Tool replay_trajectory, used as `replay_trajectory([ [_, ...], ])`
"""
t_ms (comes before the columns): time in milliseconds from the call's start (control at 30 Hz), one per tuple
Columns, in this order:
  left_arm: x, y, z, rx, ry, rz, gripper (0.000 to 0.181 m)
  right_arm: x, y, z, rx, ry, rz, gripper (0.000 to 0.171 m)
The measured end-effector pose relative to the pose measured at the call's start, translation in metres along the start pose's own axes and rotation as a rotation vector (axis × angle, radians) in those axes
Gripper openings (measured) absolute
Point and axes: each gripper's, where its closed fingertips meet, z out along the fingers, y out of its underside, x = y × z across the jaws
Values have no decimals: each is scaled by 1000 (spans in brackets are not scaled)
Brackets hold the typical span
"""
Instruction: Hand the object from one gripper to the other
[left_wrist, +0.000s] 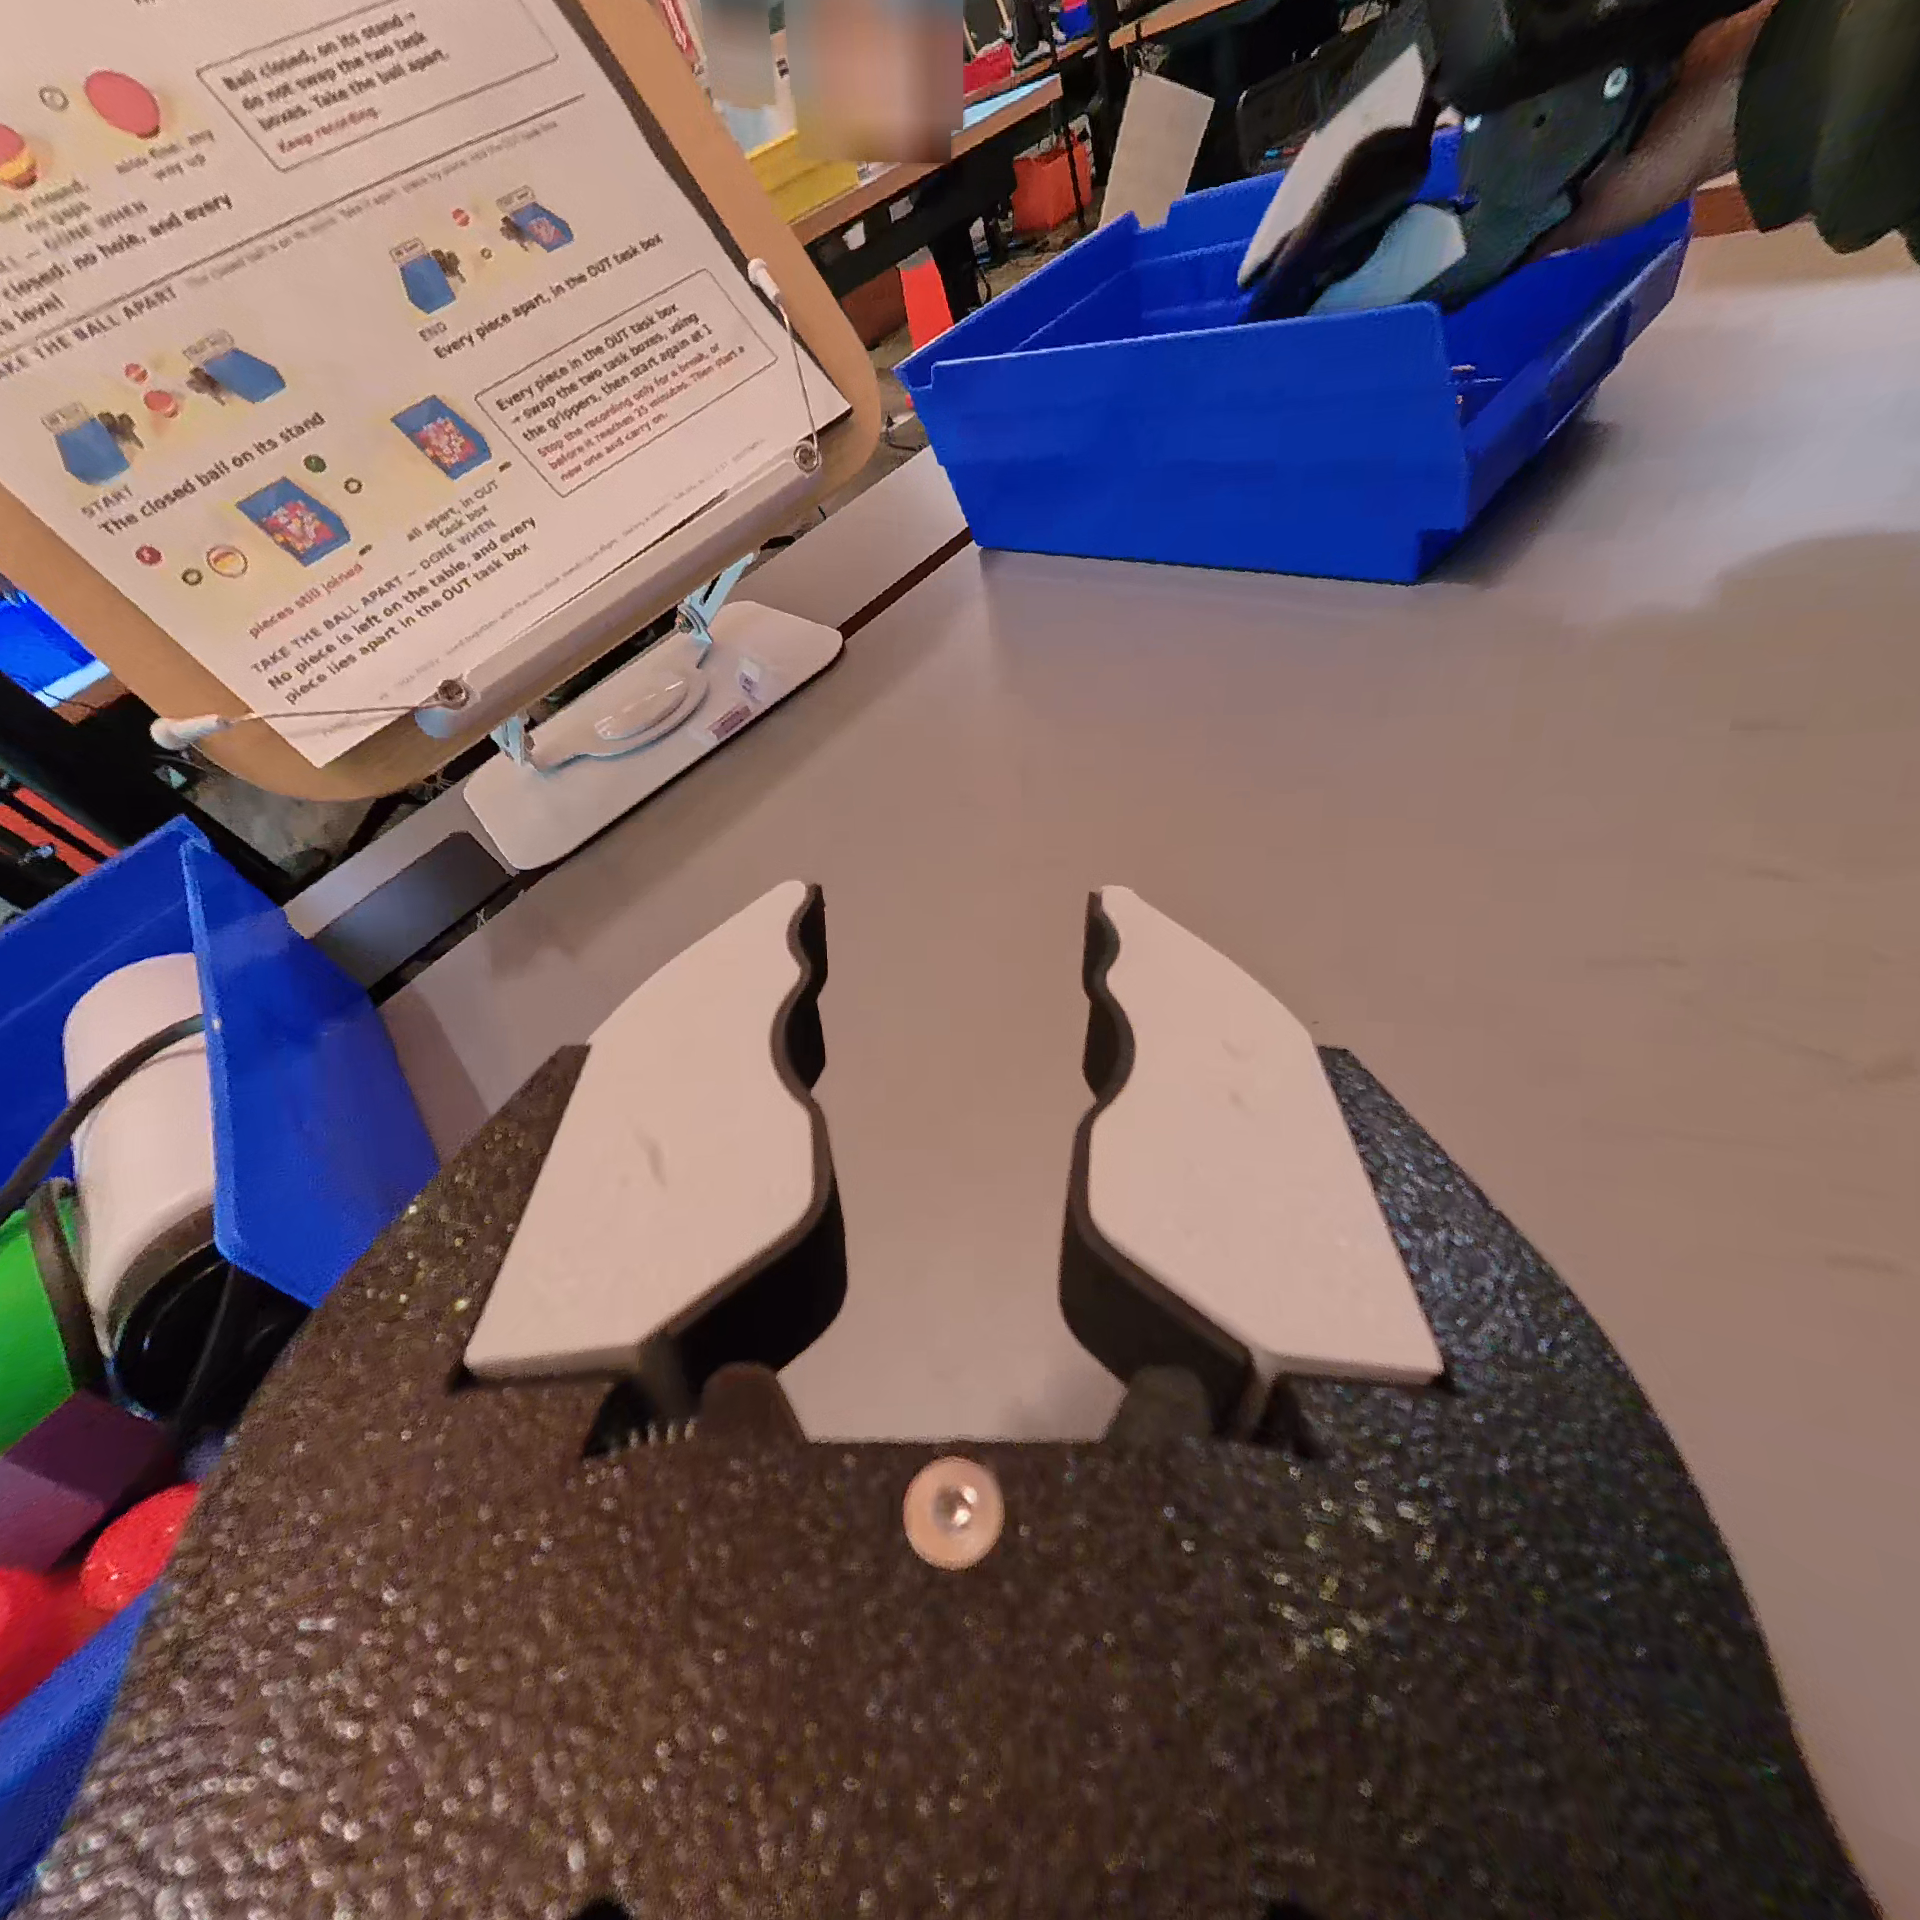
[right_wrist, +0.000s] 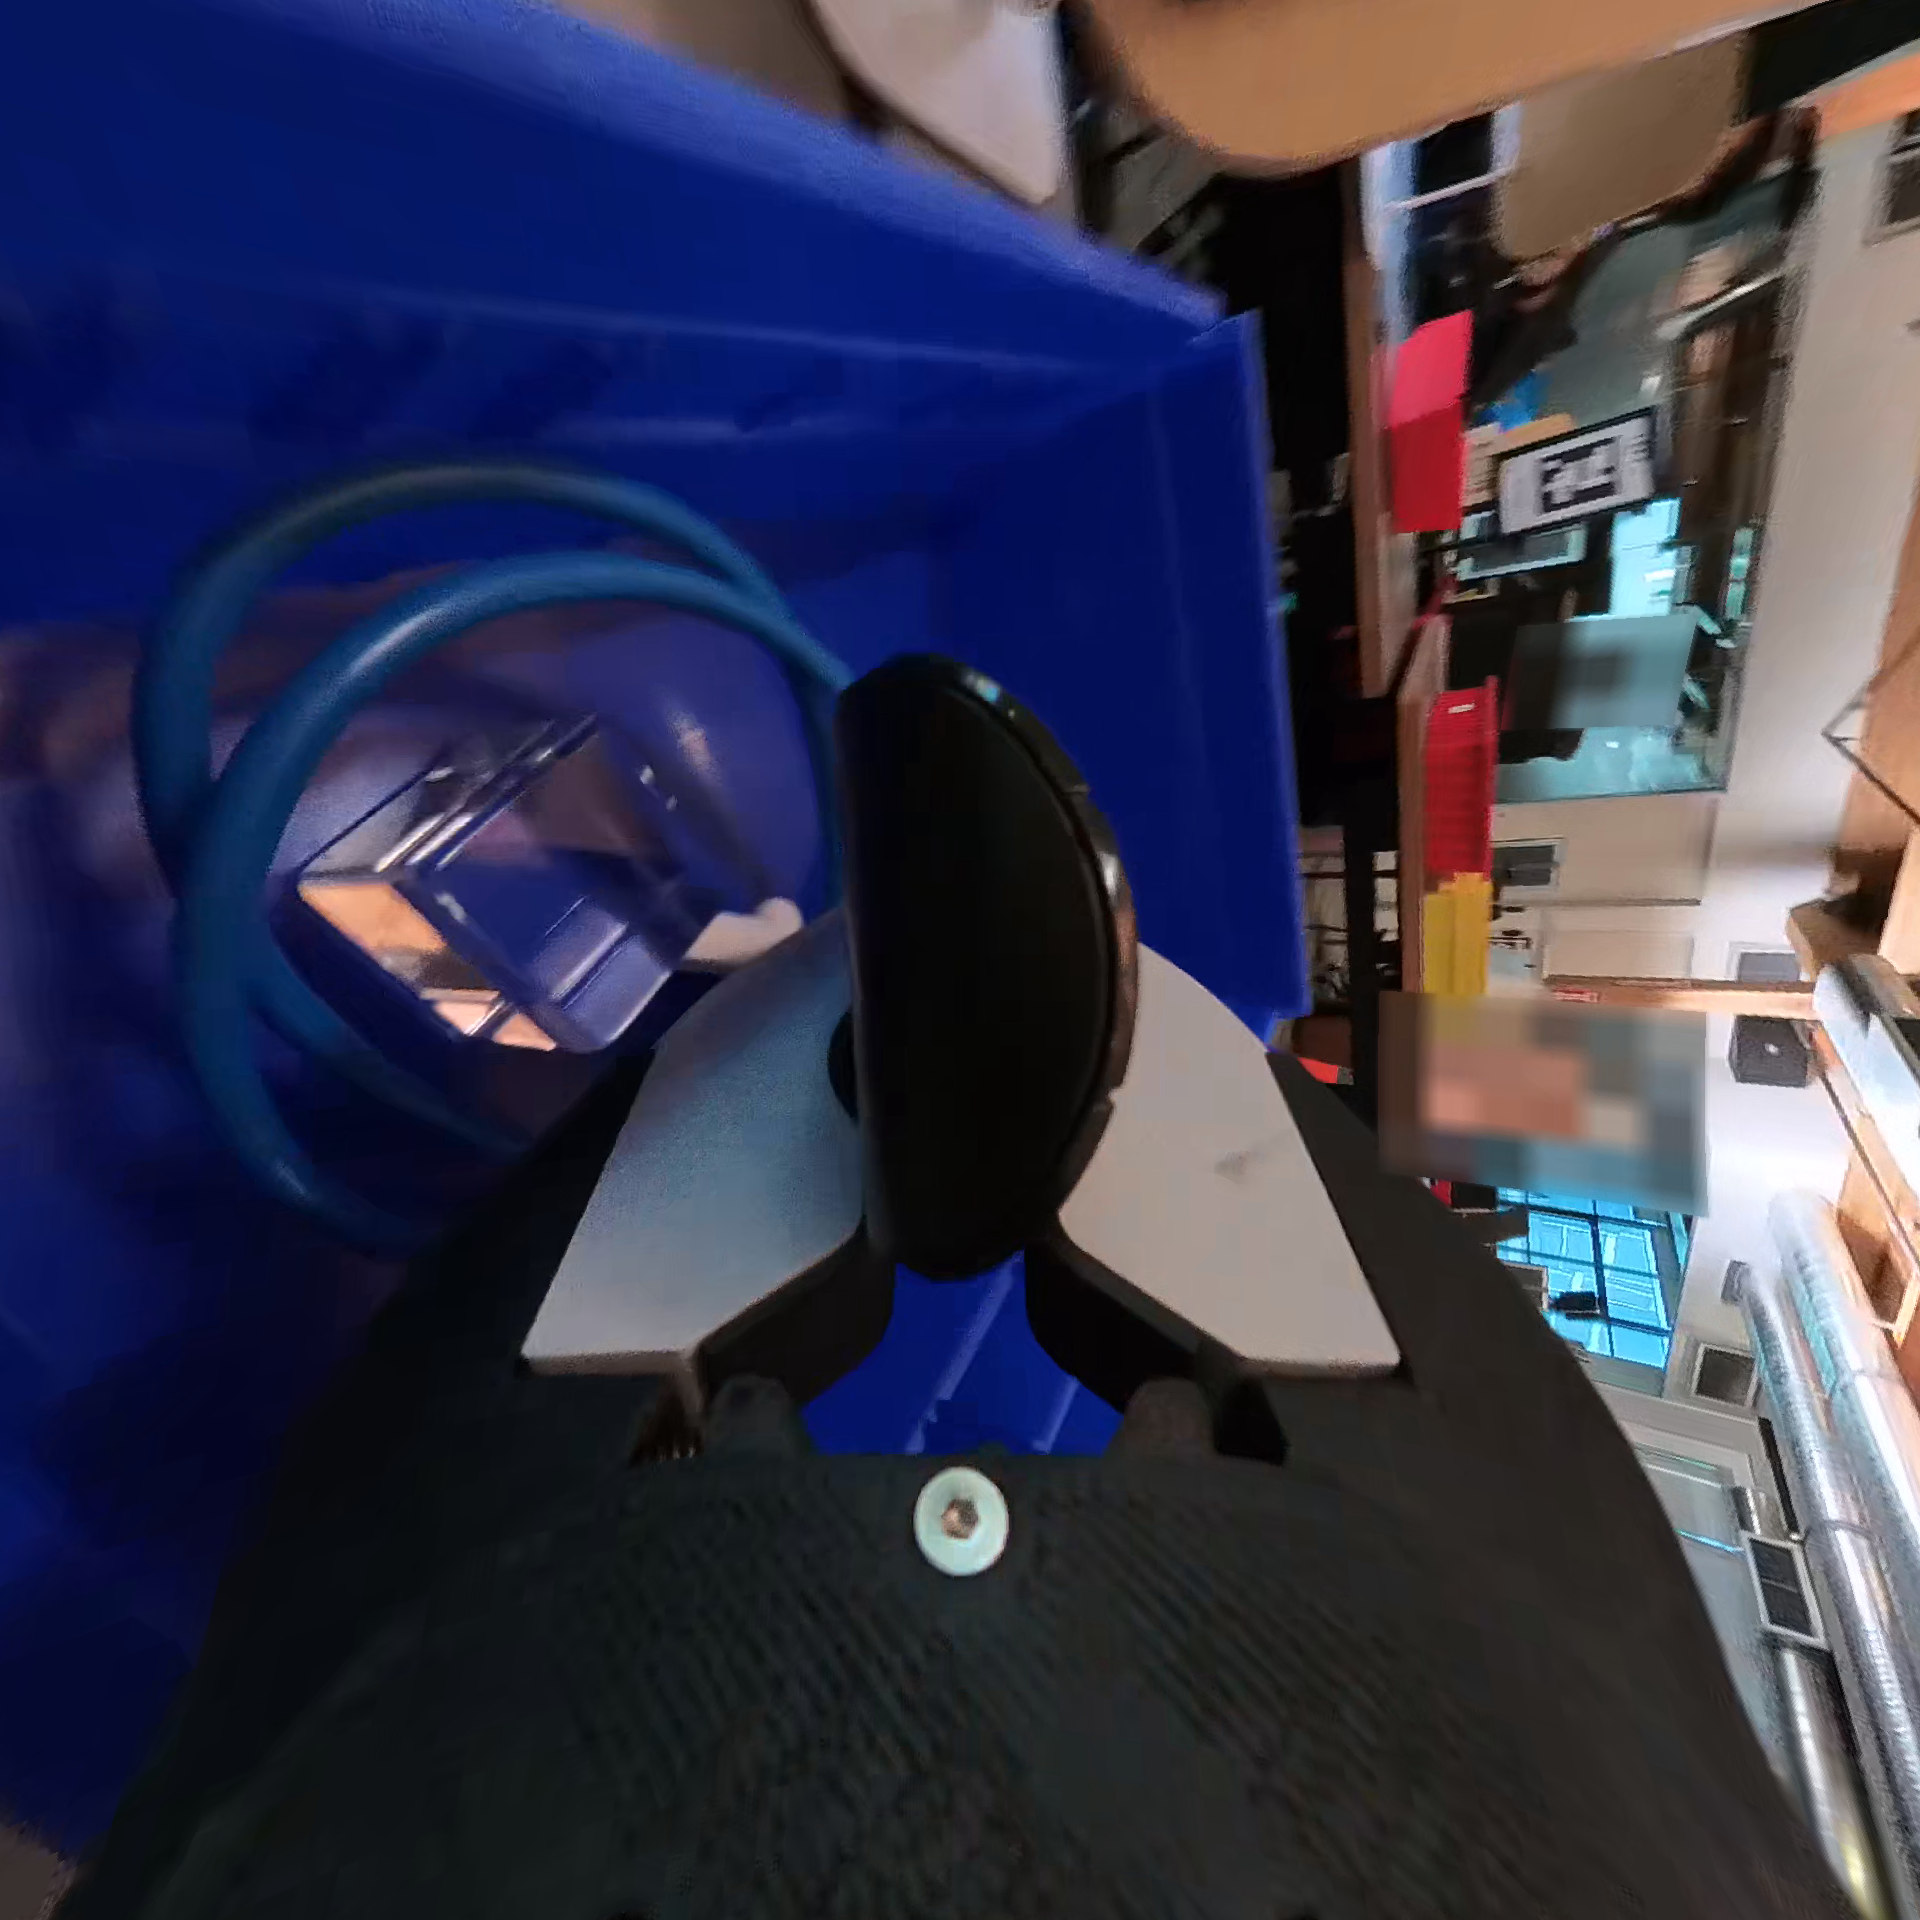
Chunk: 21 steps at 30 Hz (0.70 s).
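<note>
Black glossy curved disc (right_wrist: 977, 966), edge-on

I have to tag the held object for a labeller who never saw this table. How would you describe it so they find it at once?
Start at the blue bin at the far right of the grey table. The right tool is tipped over it, shut on a black disc-like piece. Unlike the blue rings and the clear block in the bin, it is dark, curved and pinched edge-on between the grey fingers.
</note>
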Motion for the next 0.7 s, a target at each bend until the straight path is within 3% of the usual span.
replay_trajectory([
  [33,-1,2,1,-3,4,-14,47,-7,5,4,-30,-26,-31,29],
  [133,-1,5,2,-7,14,-46,47,-18,12,8,-71,-50,-104,30],
  [267,-2,8,2,-21,14,-44,47,-21,14,7,-87,-83,-16,31],
  [333,-2,10,2,-29,21,-51,48,-21,13,2,-91,-113,45,40],
  [433,-2,9,-1,-25,21,-56,48,-19,10,-17,-76,-132,139,82],
  [700,-7,3,-8,5,51,-153,50,-22,-17,-99,123,-124,671,102],
])
